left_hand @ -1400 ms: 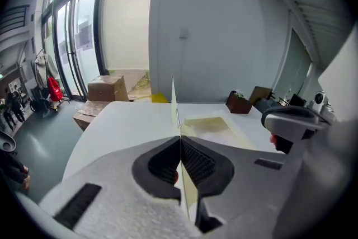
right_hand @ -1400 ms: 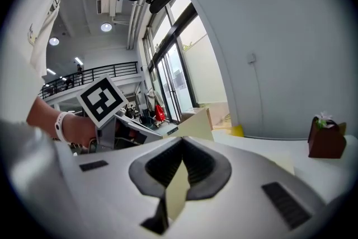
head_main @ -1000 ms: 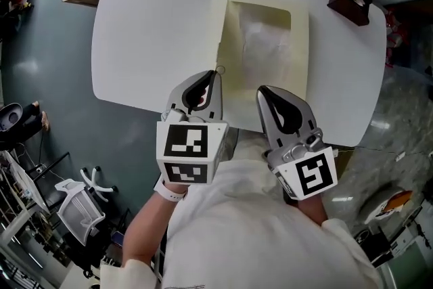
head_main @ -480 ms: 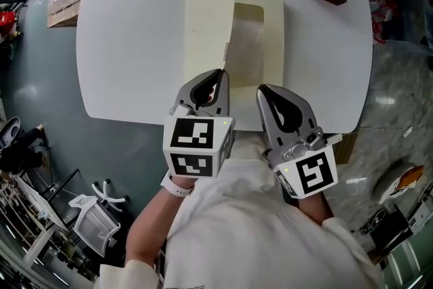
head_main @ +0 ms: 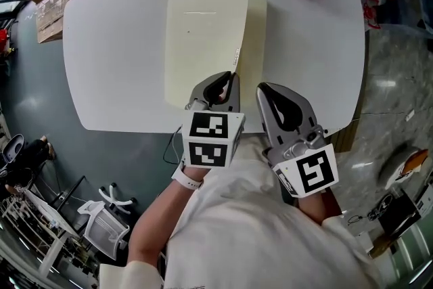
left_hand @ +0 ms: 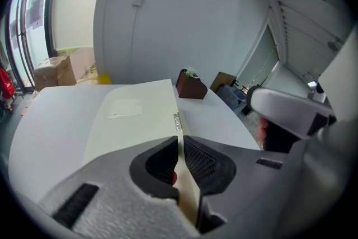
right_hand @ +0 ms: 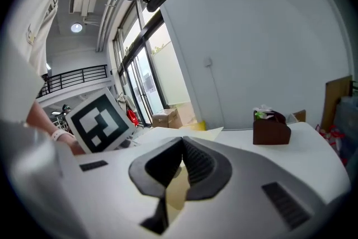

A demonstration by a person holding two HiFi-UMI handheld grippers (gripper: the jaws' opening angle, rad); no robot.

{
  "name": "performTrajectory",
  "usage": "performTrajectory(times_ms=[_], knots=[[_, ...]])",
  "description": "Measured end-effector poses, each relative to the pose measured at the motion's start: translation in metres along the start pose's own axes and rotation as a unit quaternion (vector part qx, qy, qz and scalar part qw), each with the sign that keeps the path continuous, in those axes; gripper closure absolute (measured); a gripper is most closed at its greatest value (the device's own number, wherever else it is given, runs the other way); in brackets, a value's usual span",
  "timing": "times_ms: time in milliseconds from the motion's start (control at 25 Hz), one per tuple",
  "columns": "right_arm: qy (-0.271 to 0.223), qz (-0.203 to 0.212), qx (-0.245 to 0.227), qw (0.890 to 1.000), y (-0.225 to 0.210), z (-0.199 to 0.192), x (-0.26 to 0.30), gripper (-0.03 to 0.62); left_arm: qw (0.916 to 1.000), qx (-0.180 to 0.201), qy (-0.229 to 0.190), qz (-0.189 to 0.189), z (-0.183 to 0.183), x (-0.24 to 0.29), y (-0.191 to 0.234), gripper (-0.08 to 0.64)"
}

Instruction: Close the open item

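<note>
**Head view.** The folder [head_main: 203,37] lies on the bench [head_main: 115,44], directly ahead of both tongs. The left tongs [head_main: 232,76] are clamped on the near free corner of the cover. The right tongs [head_main: 262,90] are just beside them, to their right, over the folder's near edge. The cover now leans low over the base, leaving only a narrow strip of base showing ahead of the right tongs. A second ago it stood upright with the inside pocket fully exposed.

**Left gripper view.** The jaws are pressed together on the thin cover edge, and the sheet runs away ahead of the tips. Judged as light, thin card that bends readily. The free edge near a corner is the right place to hold it, and it should be lowered rather than dropped.

**Right gripper view.** The right tongs' tips meet. Cream card shows in the gap behind them, but a grip on it cannot be confirmed.
</note>
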State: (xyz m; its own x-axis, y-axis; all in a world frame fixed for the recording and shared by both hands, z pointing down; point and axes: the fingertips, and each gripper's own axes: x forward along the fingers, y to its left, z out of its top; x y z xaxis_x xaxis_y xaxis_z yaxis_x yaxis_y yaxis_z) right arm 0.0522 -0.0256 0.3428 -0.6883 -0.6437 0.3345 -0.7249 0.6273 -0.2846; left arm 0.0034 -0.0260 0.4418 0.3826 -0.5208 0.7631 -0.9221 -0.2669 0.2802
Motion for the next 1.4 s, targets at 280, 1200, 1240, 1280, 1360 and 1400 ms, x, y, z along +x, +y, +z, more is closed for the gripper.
performTrajectory(times_ms=[280,1200,1240,1280,1360,1400], knots=[[0.013,-0.01,0.029,0.999,-0.017,-0.016,0.0,0.575,0.9979,0.054,0.03,0.019,-0.025,0.038,-0.011,0.526],[0.047,-0.051,0.063,0.996,-0.072,-0.058,0.001,0.577,0.9979,0.035,0.054,0.005,-0.048,0.087,-0.018,0.515],[0.048,-0.051,0.065,0.995,-0.073,-0.059,0.002,0.577,0.9979,0.034,0.056,0.003,-0.048,0.089,-0.018,0.514],[0.049,-0.051,0.066,0.995,-0.074,-0.06,0.003,0.577,0.9978,0.034,0.057,0.002,-0.048,0.09,-0.018,0.512],[0.05,-0.05,0.067,0.995,-0.076,-0.061,0.004,0.577,0.9977,0.027,0.063,-0.005,-0.05,0.092,-0.017,0.509],[0.05,-0.05,0.067,0.995,-0.077,-0.061,0.004,0.577,0.9976,0.018,0.066,-0.009,-0.051,0.093,-0.017,0.511]])
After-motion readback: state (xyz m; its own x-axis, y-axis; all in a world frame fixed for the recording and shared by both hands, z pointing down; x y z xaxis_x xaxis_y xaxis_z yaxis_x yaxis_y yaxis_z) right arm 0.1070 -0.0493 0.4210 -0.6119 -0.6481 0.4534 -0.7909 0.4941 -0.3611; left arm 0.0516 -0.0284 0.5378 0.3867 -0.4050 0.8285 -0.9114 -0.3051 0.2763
